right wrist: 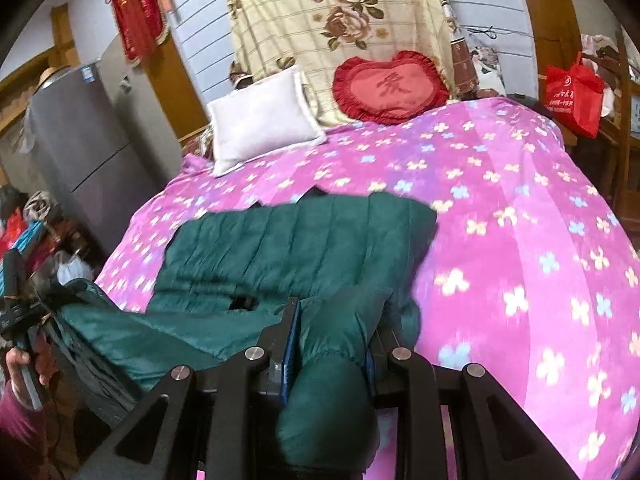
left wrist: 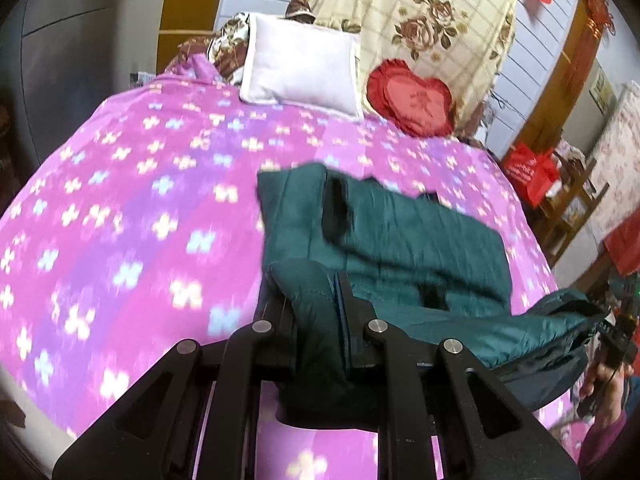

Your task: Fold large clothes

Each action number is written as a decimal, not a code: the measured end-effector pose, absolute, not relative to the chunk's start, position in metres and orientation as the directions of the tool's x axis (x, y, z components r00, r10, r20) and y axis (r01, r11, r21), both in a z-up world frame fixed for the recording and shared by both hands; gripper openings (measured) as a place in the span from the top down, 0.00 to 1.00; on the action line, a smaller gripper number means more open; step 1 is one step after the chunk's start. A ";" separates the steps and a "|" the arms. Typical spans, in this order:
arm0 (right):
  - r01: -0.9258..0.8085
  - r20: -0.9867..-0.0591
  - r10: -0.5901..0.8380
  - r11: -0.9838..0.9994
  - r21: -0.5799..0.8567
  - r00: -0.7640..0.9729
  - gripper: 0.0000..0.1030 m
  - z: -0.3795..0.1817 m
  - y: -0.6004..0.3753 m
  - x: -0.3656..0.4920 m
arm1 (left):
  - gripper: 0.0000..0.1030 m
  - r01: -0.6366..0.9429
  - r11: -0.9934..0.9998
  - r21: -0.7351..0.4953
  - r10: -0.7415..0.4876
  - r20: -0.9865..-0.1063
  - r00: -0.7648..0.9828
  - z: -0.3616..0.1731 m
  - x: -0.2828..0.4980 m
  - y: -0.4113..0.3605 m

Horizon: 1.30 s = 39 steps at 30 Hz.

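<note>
A dark green quilted down jacket (left wrist: 400, 236) lies on a pink flowered bed cover (left wrist: 132, 208); it also shows in the right wrist view (right wrist: 296, 236). My left gripper (left wrist: 316, 300) is shut on a bunched near edge of the jacket, lifted off the bed. My right gripper (right wrist: 332, 320) is shut on another bunched near edge of the jacket. The other gripper and a hand appear at the right edge of the left view (left wrist: 612, 344) and at the left edge of the right view (right wrist: 20, 320). The near edge hangs between the two grippers.
A white pillow (left wrist: 300, 68) and a red heart cushion (left wrist: 412, 98) lie at the head of the bed, before a cream rose-print blanket (left wrist: 420, 12). A red bag (right wrist: 574, 92) hangs on wooden furniture to the right. A grey fridge (right wrist: 88, 136) stands left.
</note>
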State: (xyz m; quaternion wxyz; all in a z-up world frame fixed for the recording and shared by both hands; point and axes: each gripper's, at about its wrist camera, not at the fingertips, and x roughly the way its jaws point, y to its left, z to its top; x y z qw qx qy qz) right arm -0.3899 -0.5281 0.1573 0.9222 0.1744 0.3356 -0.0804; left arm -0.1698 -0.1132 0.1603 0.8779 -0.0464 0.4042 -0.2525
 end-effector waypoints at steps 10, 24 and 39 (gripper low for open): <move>0.393 -0.672 -0.129 0.883 0.257 0.729 0.76 0.159 -0.587 -0.285 | 0.86 0.326 0.918 -0.224 -0.387 -0.681 0.621 0.157 -0.062 -0.171; 0.479 -0.715 -0.083 0.795 0.372 0.694 0.67 0.068 -0.634 -0.211 | 0.67 0.272 0.810 -0.519 -0.582 -0.660 0.475 0.077 0.028 -0.182; 0.398 -0.550 -0.147 0.839 0.372 0.823 0.12 0.145 -0.602 -0.234 | 0.28 0.321 0.836 -0.444 -0.545 -0.610 0.575 0.133 -0.008 -0.163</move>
